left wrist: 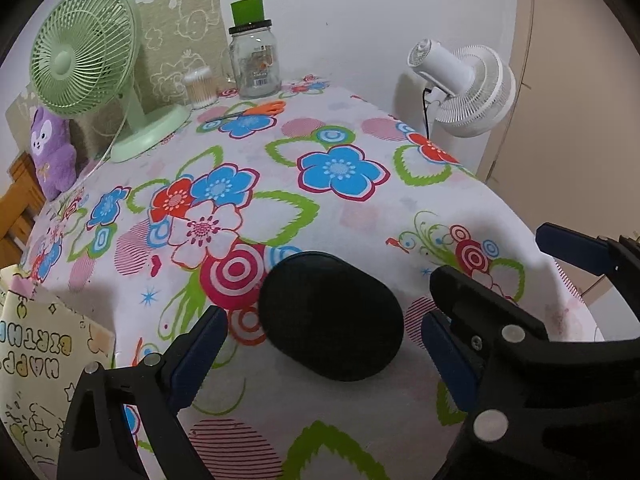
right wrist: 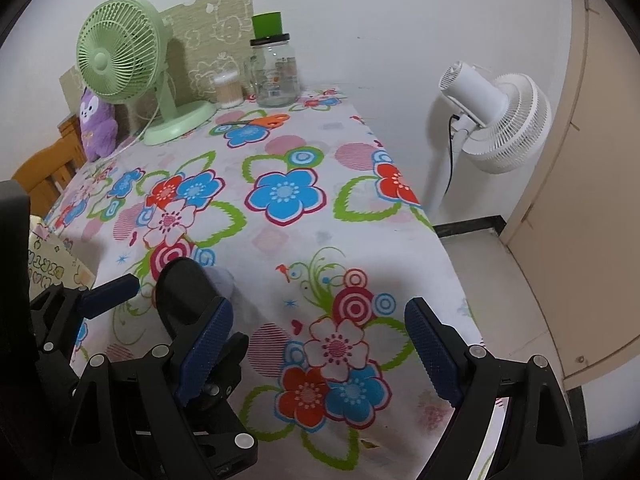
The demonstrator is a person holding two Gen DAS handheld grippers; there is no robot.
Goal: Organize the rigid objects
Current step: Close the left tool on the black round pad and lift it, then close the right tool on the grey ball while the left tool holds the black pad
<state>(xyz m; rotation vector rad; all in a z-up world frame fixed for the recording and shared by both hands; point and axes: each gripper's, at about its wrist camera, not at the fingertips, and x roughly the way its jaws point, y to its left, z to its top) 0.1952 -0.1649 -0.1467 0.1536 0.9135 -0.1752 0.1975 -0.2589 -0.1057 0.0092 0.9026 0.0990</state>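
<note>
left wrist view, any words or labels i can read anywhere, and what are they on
"HAPPY BIRTH...": cartoon-printed card at the table's left edge, upside down and mirrored in this view, the rest cut off.
Label with a barcode on the glass jar: print too small to read.
Black band under the jar's green lid: lettering too blurred to read.
Green fan, white fan, black oval case: no text visible.

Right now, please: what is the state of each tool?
Left tool: open, black oval case between its fingers, not gripped.
Right tool: open, holding nothing.
</note>
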